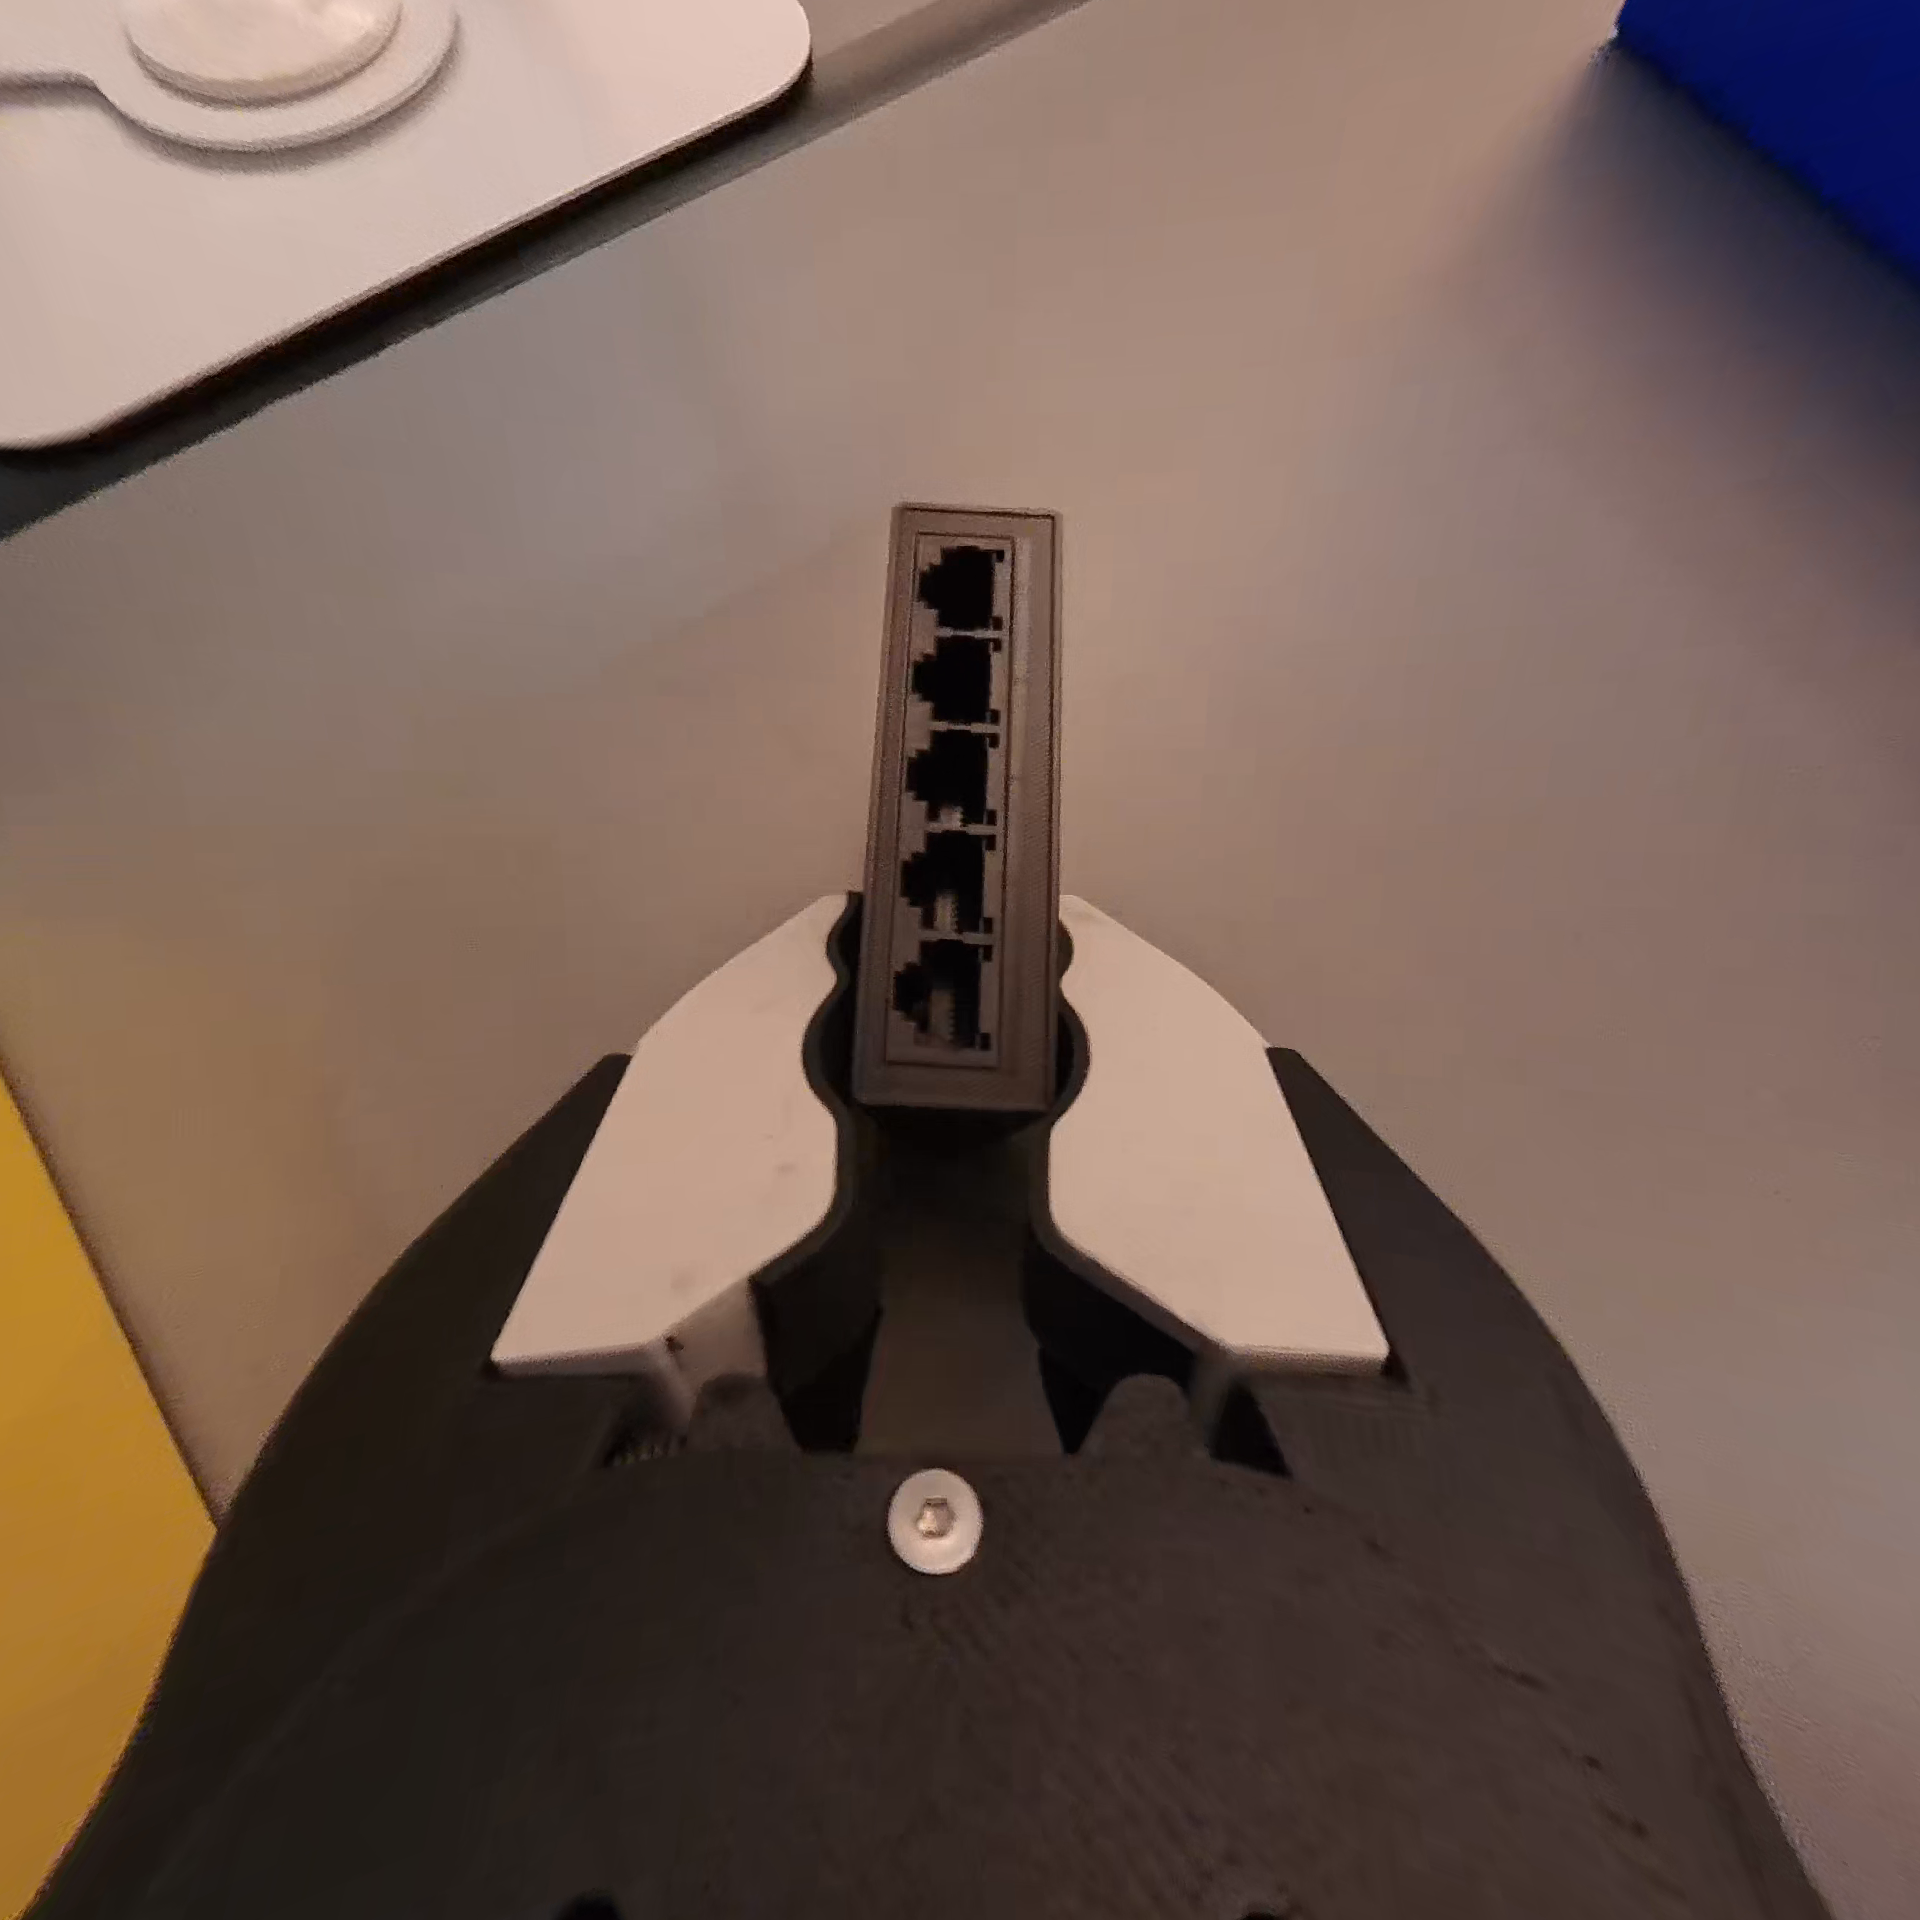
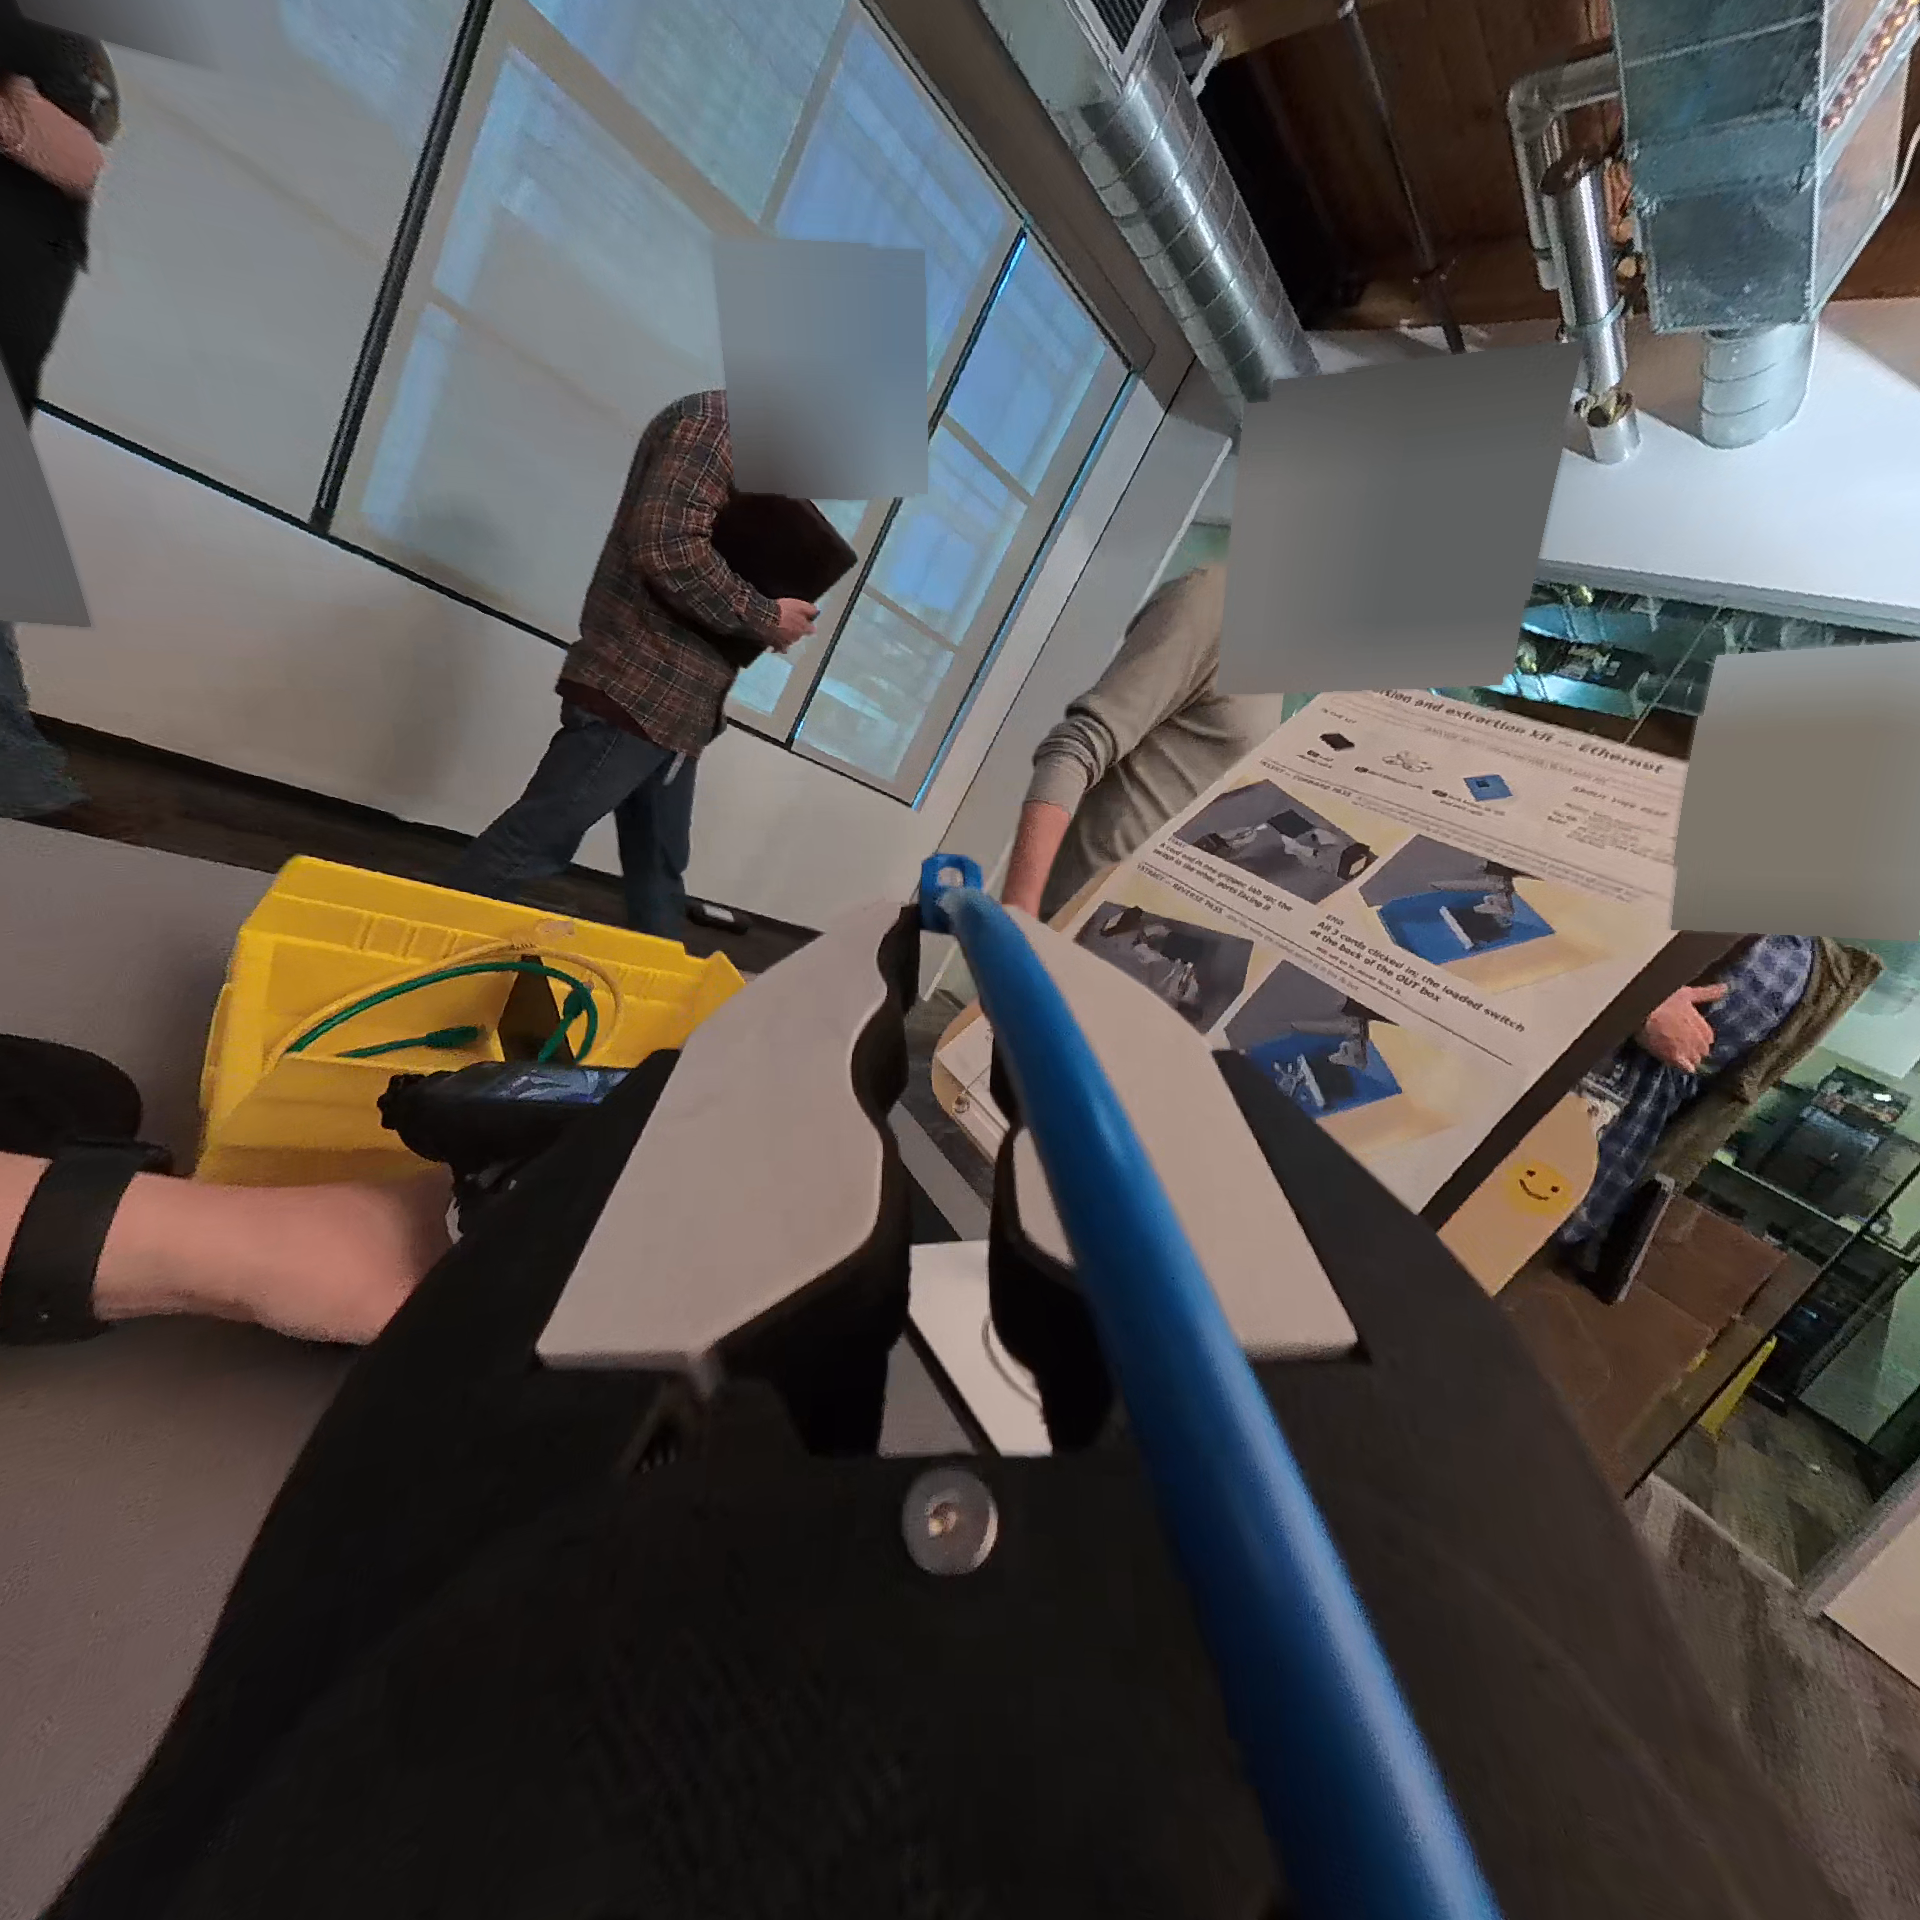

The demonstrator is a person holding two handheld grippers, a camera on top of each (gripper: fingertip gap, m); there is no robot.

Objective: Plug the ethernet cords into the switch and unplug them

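My left gripper [image 1: 958,914] is shut on the black switch [image 1: 961,800], gripping its near end. The switch stands out along the fingers above the grey table, its row of several empty ports facing the camera. My right gripper [image 2: 951,920] is shut on a blue ethernet cord [image 2: 1132,1247]. The cord's blue plug end [image 2: 948,871] sticks out just past the fingertips, and the cord trails back over the gripper toward the lower right. The right gripper is tilted upward, pointing into the room.
A yellow bin [image 2: 416,997] holds green and yellow cords [image 2: 436,997]. A forearm with a black strap [image 2: 208,1236] lies beside it. A printed instruction sheet [image 2: 1403,883] lies at right. A white plate [image 1: 312,187], a blue box [image 1: 1787,114], several people stand behind. Tip to tip, the grippers are about 35 cm apart.
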